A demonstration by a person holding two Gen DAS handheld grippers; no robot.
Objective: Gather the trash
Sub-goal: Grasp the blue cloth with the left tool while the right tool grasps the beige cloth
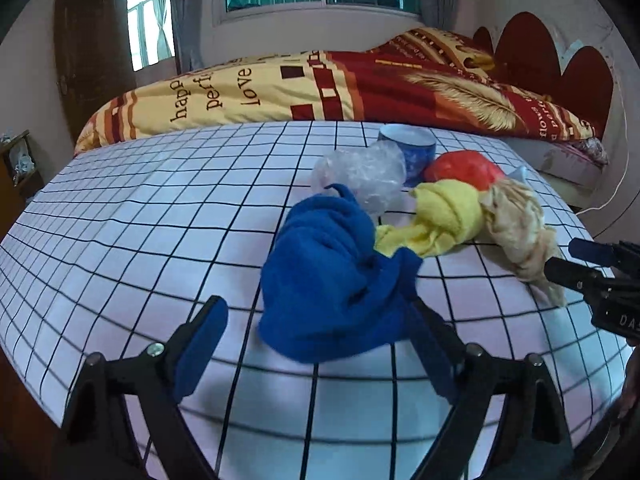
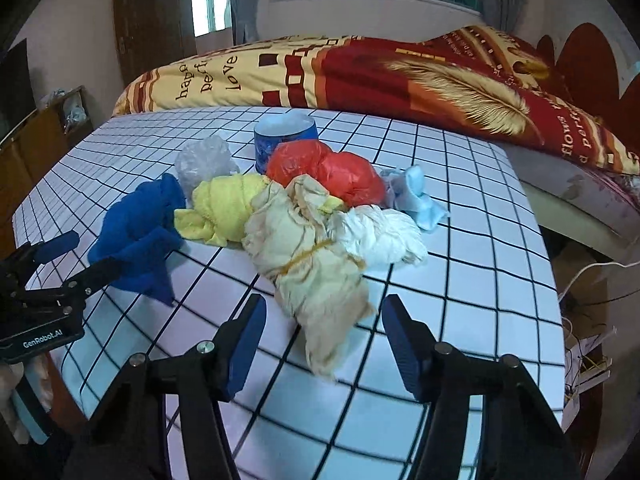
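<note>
A pile of crumpled things lies on the grid-patterned table. A blue cloth lies between the fingers of my open left gripper. A beige cloth lies between the fingers of my open right gripper. Behind them are a yellow cloth, a red plastic bag, a clear plastic bag, a white wad, a pale blue wad and a blue cup. The left gripper also shows in the right wrist view, at the blue cloth.
A bed with a red and yellow quilt stands behind the table. A dark door and windows are at the back. A wooden cabinet stands left. Cables hang past the table's right edge.
</note>
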